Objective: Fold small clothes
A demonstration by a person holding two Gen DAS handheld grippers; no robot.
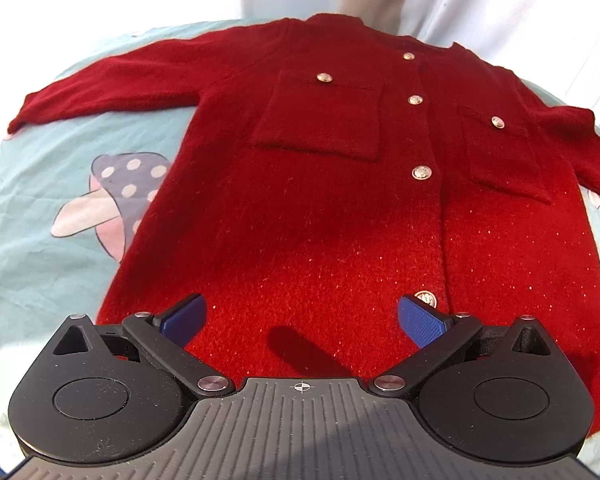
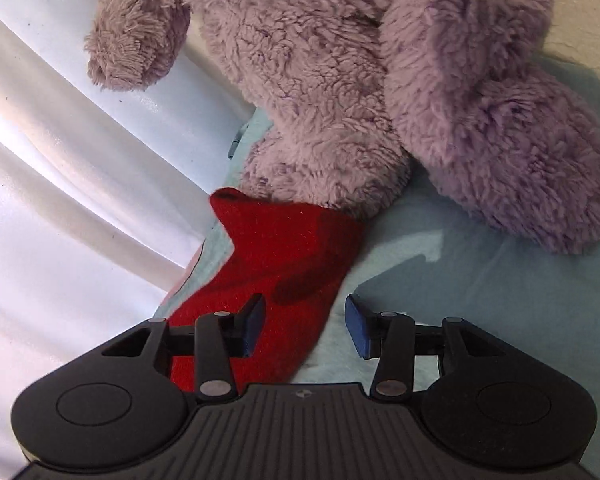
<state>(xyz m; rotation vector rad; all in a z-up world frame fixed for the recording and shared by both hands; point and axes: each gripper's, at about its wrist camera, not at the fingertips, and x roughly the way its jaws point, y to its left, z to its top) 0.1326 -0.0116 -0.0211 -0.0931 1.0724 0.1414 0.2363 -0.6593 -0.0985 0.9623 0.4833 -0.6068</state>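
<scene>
Garment: a small red cardigan (image 1: pixel 320 184) lies flat and face up on the pale blue sheet (image 1: pixel 40 240), buttoned down the front, both sleeves spread out to the sides.
Left gripper (image 1: pixel 300 318): it hovers over the hem, fingers spread wide with nothing between them; the lowest gold button (image 1: pixel 425 299) sits just beside its right-hand pad.
Right gripper (image 2: pixel 305 322): fingers parted and empty, straddling the near edge of the red sleeve (image 2: pixel 276 264), one pad over the knit and the other over bare sheet.
Obstacle: the sleeve's cuff touches a purple plush toy (image 2: pixel 360 92), and seems to tuck slightly under it.
Step in hand: by my reckoning, taking hold of the sleeve to fold it across the body.
Doing it well: I'd pinch the sleeve nearer the cuff, catching both layers of the thick knit, then lift clear of the toy before sweeping inward.
Left's job: probably pinning the hem so the body doesn't drag along.
Risk: the fuzzy wool may snag the plush, or bunch if gripped shallowly.
</scene>
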